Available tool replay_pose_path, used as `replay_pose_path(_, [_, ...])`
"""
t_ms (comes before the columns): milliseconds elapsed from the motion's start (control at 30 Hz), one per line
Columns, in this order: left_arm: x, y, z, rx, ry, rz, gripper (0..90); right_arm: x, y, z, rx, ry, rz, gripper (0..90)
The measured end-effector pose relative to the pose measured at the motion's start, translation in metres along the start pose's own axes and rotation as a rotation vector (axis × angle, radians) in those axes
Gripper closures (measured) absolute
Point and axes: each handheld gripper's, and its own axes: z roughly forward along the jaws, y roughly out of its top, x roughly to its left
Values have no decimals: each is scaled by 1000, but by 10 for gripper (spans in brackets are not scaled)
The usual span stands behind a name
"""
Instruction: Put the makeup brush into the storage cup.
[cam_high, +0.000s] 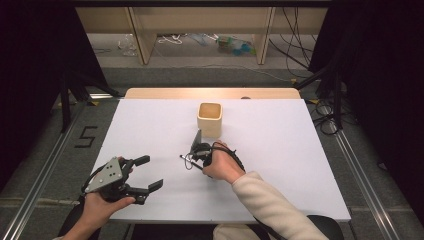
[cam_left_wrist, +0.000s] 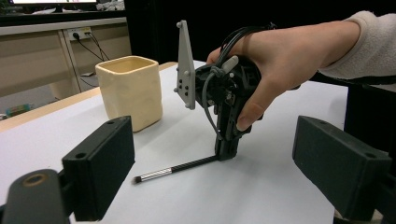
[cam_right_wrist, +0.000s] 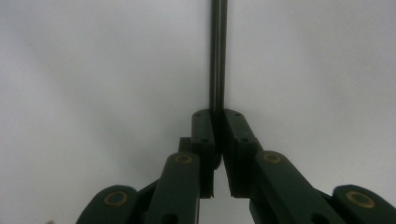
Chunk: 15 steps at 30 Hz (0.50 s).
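A thin black stick with a silver tip (cam_left_wrist: 173, 170) lies flat on the white table (cam_high: 280, 150), in front of a cream square cup (cam_high: 209, 120). My right gripper (cam_high: 194, 161) points straight down at the table and is shut on the stick's black end. In the right gripper view the two jaws meet around the stick (cam_right_wrist: 218, 56), with the right gripper (cam_right_wrist: 218, 116) pinching it. My left gripper (cam_high: 150, 172) rests near the table's front left, open, with nothing between its jaws. The left gripper view looks across at the right gripper (cam_left_wrist: 226, 151) and the cup (cam_left_wrist: 130, 91).
The cup stands upright just behind the right hand, towards the table's far middle. Dark curtains flank the table on both sides. Cables and shelving lie on the floor beyond the far edge.
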Motion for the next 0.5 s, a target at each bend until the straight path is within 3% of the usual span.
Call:
replay_pose_path(333, [0,0,0,3,0,1,132,-5,-4,-2,-13,17,4,845])
replay_pose_path(500, [0,0,0,4,2,2,132,-6,-6,-6,-58,7,4,845])
